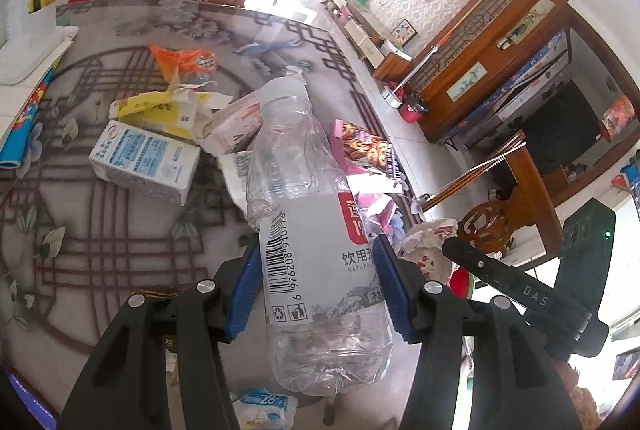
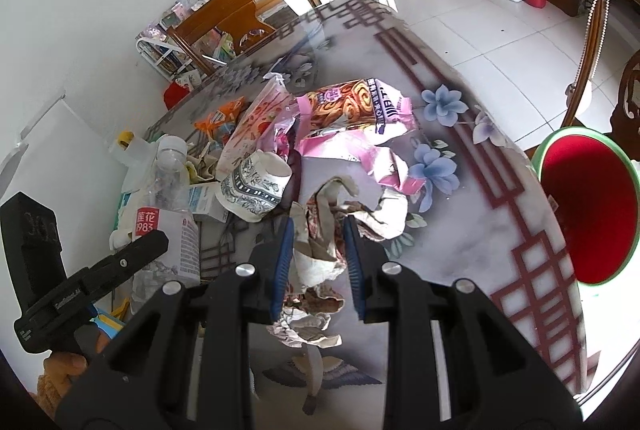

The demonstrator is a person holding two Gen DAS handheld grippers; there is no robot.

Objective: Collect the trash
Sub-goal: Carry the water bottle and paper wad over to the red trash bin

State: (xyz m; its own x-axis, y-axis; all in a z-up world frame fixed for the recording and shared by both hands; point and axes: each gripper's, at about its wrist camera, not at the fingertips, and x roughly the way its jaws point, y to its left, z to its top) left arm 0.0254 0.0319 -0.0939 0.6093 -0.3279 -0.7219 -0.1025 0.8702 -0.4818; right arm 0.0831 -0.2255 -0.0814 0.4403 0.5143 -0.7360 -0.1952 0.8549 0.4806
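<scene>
My left gripper (image 1: 316,262) is shut on an empty clear plastic bottle (image 1: 308,222) with a white label, held above the round patterned table (image 1: 80,230); the bottle also shows in the right wrist view (image 2: 168,213). My right gripper (image 2: 316,250) is shut on a crumpled white and brown paper wrapper (image 2: 320,254) just above the table (image 2: 460,230). A pile of trash lies behind: a pink cookie wrapper (image 2: 352,109), a paper cup (image 2: 256,185), a blue-white carton (image 1: 144,161), a yellow wrapper (image 1: 156,109) and an orange bag (image 1: 184,59).
A red bin with a green rim (image 2: 588,205) stands off the table's right edge. A wooden chair (image 1: 508,205) stands beside the table. A white foam block (image 1: 28,29) and a colourful book (image 1: 24,125) sit on the table's left. Tiled floor lies beyond.
</scene>
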